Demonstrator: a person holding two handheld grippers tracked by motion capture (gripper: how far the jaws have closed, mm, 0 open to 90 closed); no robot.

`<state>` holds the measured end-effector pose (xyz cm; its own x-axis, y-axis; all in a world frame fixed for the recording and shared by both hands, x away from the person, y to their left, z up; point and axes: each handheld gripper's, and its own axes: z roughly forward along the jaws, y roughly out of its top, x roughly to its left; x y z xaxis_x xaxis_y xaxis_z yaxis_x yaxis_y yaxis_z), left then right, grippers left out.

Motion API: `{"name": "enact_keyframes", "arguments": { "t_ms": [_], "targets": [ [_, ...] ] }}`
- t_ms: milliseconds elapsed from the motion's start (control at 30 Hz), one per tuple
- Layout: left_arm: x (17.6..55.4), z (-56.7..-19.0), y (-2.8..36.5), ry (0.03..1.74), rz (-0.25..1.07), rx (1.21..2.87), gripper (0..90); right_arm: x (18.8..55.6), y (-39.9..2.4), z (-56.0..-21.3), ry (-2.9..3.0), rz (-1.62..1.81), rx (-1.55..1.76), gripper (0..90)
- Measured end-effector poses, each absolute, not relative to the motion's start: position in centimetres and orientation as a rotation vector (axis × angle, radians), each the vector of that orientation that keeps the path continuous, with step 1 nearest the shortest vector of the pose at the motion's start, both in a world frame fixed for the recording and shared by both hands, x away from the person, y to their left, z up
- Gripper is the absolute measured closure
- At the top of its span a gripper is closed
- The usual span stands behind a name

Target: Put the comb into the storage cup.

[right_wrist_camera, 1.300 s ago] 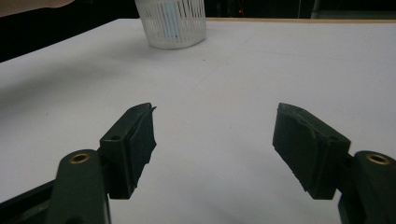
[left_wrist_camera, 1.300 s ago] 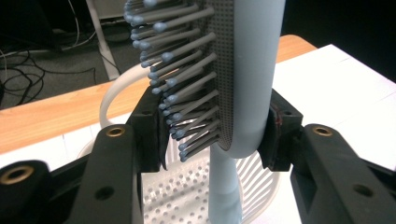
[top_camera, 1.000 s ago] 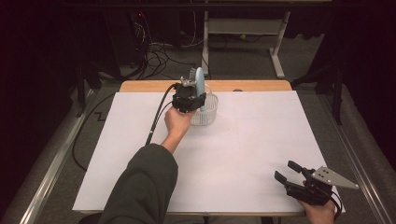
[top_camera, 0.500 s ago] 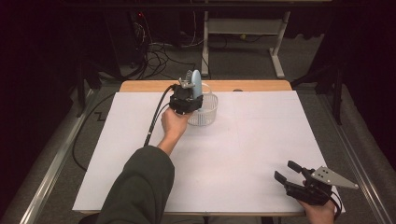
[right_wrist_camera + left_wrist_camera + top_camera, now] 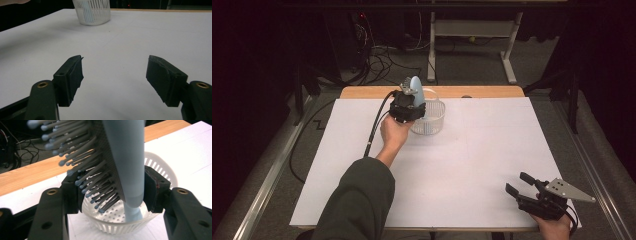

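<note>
High view first. Our left gripper is parked right over the near-left rim of the white basket, which sits at the far edge of the white table sheet, just in front of the bare wooden strip. The pale blue hairbrush stands upright out of the basket, head sticking up above the gripper. Our right gripper is well away from the basket, at the near right corner of the sheet, doing nothing.

Left gripper view. The hairbrush is standing with its handle end down on the perforated floor of the basket, bristles fanning out to one side. The jaws have just been opening with the brush between them. The pad on the smooth back looks about touching; on the bristle side only the pin tips reach it, so we'd call this let go, not clamped.

What worries us: the brush is tall, top-heavy and the basket is shallow and light. Once the jaws clear, it could flop over the rim, or tip the whole basket. And if we pull back with bristles snagged on the pad, we drag brush and basket along.

Right gripper view. Jaws spread wide, nothing between them, bare sheet under them; the basket is far ahead, with a bit of blue showing through the slats. Too far off to steady anything if it tips.
</note>
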<state>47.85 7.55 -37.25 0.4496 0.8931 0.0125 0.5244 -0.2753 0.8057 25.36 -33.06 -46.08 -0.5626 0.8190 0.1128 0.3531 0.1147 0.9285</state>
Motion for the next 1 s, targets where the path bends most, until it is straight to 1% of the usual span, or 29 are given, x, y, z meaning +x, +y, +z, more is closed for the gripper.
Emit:
{"name": "enact_keyframes", "arguments": {
  "t_ms": [800,1000],
  "targets": [
    [48.2,-37.7,10.1,1.270,0.581,1.980,34.4,25.4,-33.1,-46.1,1.968,1.449,1.142,30.1],
    [48.0,-37.9,10.7,1.262,0.568,1.954,34.6,25.4,-33.1,-46.1,1.970,1.446,1.144,30.1]
  ]
}}
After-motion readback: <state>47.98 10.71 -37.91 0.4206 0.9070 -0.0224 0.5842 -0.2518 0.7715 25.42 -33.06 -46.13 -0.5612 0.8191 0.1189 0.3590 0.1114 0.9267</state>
